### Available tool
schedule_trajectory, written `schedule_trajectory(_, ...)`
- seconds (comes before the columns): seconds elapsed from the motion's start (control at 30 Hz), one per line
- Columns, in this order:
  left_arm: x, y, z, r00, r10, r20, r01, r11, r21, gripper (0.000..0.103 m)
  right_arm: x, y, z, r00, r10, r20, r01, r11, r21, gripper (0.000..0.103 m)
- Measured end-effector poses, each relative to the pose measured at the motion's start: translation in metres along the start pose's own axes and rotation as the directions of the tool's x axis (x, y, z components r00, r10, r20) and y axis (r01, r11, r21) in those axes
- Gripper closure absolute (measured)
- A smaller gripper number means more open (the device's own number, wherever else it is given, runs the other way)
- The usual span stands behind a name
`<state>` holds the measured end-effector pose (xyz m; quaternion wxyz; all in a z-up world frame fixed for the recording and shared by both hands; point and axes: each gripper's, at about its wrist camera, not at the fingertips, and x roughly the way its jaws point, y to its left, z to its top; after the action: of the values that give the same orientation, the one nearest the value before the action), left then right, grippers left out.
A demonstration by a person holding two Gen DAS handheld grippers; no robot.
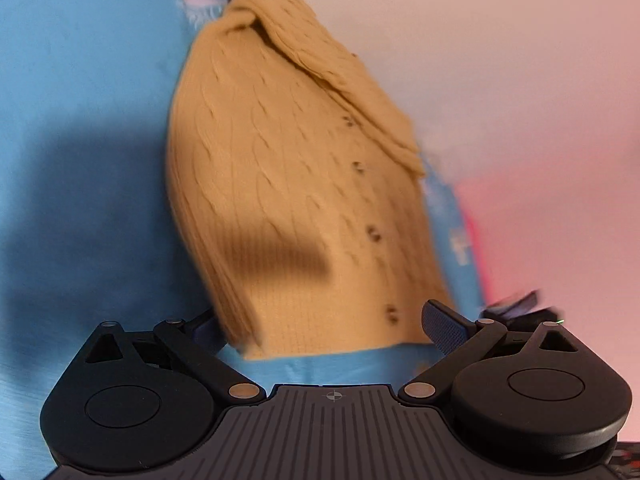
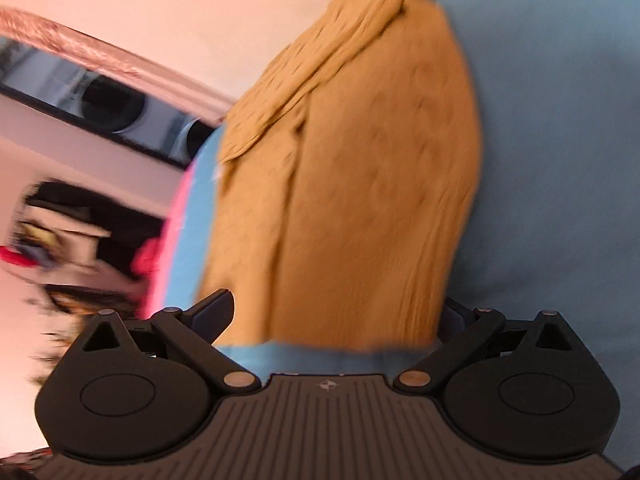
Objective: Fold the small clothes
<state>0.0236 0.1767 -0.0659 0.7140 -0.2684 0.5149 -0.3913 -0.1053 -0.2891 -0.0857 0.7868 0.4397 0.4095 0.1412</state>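
That chunky knit cardigan (image 1: 288, 184) looks soft and floppy, so both wide-open hand-held grippers (image 1: 328, 328) (image 2: 336, 316) should probably pinch the ribbed hem corners.

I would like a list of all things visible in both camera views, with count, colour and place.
cardigan: one, mustard yellow knit, lying on the blue sheet, one side folded over
buttons: five visible, dark, in a row down the cardigan front
sheet: one, blue, under the cardigan
clutter: blurred, black and red, beyond the sheet edge
left gripper: one, black, open, at the cardigan hem
right gripper: one, black, open, at the hem
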Motion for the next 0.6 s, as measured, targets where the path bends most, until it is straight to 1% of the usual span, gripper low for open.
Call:
schedule_trajectory(0.03, 0.002, 0.004, -0.001, 1.000, 0.005, 0.013, -0.005, 1.000, -0.019, 0.000, 0.002, 0.000, -0.001, 1.000, 0.002, 0.004, -0.002, 1.000, 0.001, 0.002)
schedule_trajectory(0.1, 0.002, 0.007, 0.001, 0.998, -0.031, 0.045, 0.033, 0.998, -0.048, 0.000, 0.004, 0.001, 0.001, 1.000, 0.000, 0.028, 0.000, 1.000, 0.004, 0.002)
schedule_trajectory(0.2, 0.000, 0.009, 0.008, 0.995, -0.043, 0.086, 0.050, 0.996, -0.073, 0.000, 0.004, 0.001, 0.006, 0.998, 0.015, 0.064, -0.017, 1.000, 0.027, 0.004)
schedule_trajectory(0.27, -0.003, 0.012, 0.011, 0.995, -0.038, 0.090, 0.045, 0.995, -0.086, 0.000, 0.005, -0.007, 0.010, 0.996, 0.018, 0.087, -0.024, 0.997, 0.067, 0.008)
schedule_trajectory(0.3, -0.004, 0.012, 0.011, 0.995, -0.038, 0.094, 0.046, 0.995, -0.084, 0.000, 0.004, -0.011, 0.011, 0.995, 0.031, 0.099, -0.040, 0.995, 0.091, 0.009)
schedule_trajectory(0.37, -0.004, 0.013, 0.011, 0.995, -0.034, 0.099, 0.042, 0.996, -0.075, 0.000, 0.003, -0.017, 0.011, 0.992, 0.045, 0.122, -0.061, 0.990, 0.124, 0.014)
schedule_trajectory(0.4, -0.003, 0.012, 0.011, 0.995, -0.028, 0.099, 0.035, 0.997, -0.069, 0.000, 0.002, -0.020, 0.010, 0.991, 0.045, 0.128, -0.062, 0.989, 0.131, 0.016)
schedule_trajectory(0.43, -0.001, 0.010, 0.011, 0.995, -0.015, 0.101, 0.022, 0.998, -0.059, 0.000, 0.001, -0.022, 0.010, 0.990, 0.042, 0.134, -0.060, 0.989, 0.136, 0.020)
schedule_trajectory(0.47, 0.000, 0.008, 0.012, 0.995, 0.005, 0.102, 0.000, 0.999, -0.049, 0.000, 0.001, -0.024, 0.010, 0.989, 0.034, 0.141, -0.055, 0.988, 0.144, 0.025)
schedule_trajectory(0.53, 0.004, 0.006, 0.014, 0.994, 0.046, 0.096, -0.043, 0.998, -0.038, 0.000, 0.002, -0.025, 0.010, 0.989, 0.019, 0.145, -0.041, 0.987, 0.155, 0.031)
schedule_trajectory(0.6, 0.007, 0.005, 0.018, 0.993, 0.080, 0.092, -0.076, 0.996, -0.040, 0.000, 0.004, -0.024, 0.011, 0.989, 0.007, 0.146, -0.030, 0.988, 0.153, 0.034)
